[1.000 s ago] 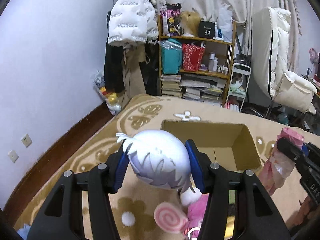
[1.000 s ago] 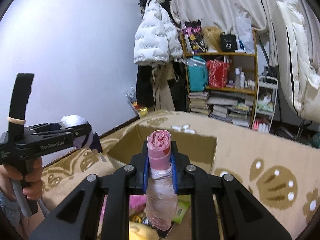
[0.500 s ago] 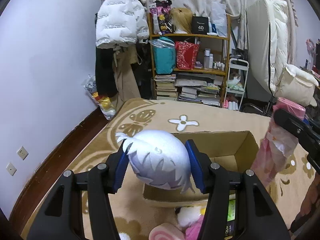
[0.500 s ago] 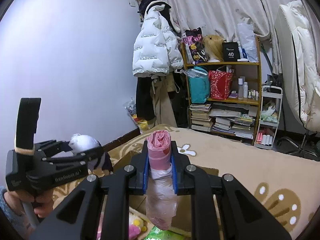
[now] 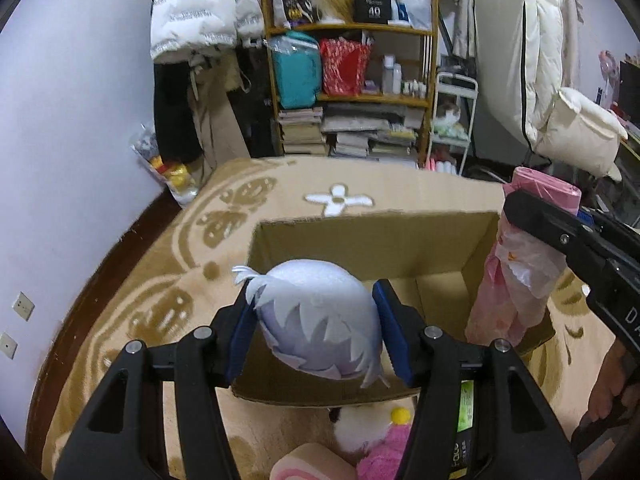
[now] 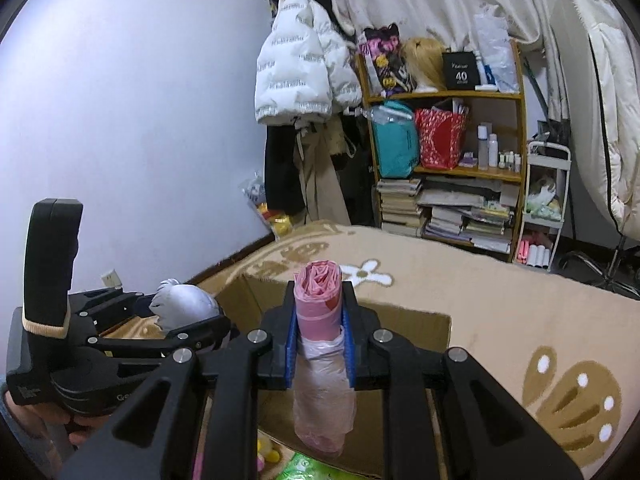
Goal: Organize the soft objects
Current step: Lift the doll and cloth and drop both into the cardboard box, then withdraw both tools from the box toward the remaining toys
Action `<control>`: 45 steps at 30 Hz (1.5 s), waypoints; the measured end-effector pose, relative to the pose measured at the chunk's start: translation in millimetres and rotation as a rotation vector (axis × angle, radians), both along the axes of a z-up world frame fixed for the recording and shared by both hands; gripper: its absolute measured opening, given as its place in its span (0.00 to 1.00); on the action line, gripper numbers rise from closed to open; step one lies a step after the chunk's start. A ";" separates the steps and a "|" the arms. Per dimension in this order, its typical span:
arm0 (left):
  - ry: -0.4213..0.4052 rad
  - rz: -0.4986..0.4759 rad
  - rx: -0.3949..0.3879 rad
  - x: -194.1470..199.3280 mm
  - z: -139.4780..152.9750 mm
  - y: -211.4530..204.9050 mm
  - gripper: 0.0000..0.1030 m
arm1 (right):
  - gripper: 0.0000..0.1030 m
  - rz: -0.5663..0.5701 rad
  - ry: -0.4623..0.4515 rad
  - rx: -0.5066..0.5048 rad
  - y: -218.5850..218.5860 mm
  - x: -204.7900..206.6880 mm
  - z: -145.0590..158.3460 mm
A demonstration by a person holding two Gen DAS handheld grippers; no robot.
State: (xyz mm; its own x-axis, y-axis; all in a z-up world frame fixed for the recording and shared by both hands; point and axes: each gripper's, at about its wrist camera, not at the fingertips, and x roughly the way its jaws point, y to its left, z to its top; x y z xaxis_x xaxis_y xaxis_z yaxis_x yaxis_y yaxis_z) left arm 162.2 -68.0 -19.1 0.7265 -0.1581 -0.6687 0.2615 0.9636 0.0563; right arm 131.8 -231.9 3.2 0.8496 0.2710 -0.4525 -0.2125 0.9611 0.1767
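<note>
My left gripper [image 5: 318, 328] is shut on a pale lavender plush head [image 5: 320, 320] with jagged white hair, held over the near wall of an open cardboard box [image 5: 360, 232]. My right gripper [image 6: 320, 344] is shut on a pink roll of plastic bags [image 6: 318, 308], held upright above the box [image 6: 400, 316]. The roll also shows at the right of the left wrist view [image 5: 516, 272]. The plush shows at the left of the right wrist view [image 6: 184, 308].
A beige patterned rug [image 5: 248, 200] covers the floor. A pink and white plush [image 5: 380, 436], a pink swirl cushion [image 5: 312, 464] and a green packet [image 5: 466, 404] lie in front of the box. A cluttered shelf [image 5: 352, 92] and a hanging white jacket [image 5: 200, 12] stand behind.
Both grippers have risen and moved forward, so the box now lies right under them. Each keeps its hold on its object.
</note>
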 end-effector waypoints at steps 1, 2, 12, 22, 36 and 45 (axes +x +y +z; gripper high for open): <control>0.010 -0.002 -0.001 0.1 -2.5 -0.4 0.55 | 0.21 -0.007 -0.001 -0.005 -0.2 -0.6 -1.7; 0.021 -0.004 -0.002 1.5 -5.1 -0.9 0.55 | 0.22 0.000 0.004 -0.004 -0.3 0.2 -4.3; -0.029 0.007 0.036 -7.1 -3.4 -3.7 0.88 | 0.46 -0.015 0.076 -0.004 -6.8 -1.1 -13.7; -0.057 0.024 0.074 -21.5 10.0 -1.8 0.96 | 0.88 -0.005 0.071 -0.006 -3.0 -27.4 8.3; -0.028 0.098 0.032 -64.9 33.1 40.1 0.97 | 0.98 -0.021 0.083 0.020 -2.1 -73.3 10.6; 0.026 0.139 0.048 -87.7 27.7 52.6 0.97 | 0.98 -0.024 0.122 0.030 3.2 -99.8 -4.1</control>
State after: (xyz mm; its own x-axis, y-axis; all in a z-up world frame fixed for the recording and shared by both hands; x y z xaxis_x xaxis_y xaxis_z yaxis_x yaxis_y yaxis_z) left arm 74.5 -15.3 8.6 0.7215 -0.0249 -0.6920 0.1278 0.9870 0.0978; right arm 32.0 -228.7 -0.8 0.7953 0.2659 -0.5448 -0.1644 0.9596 0.2283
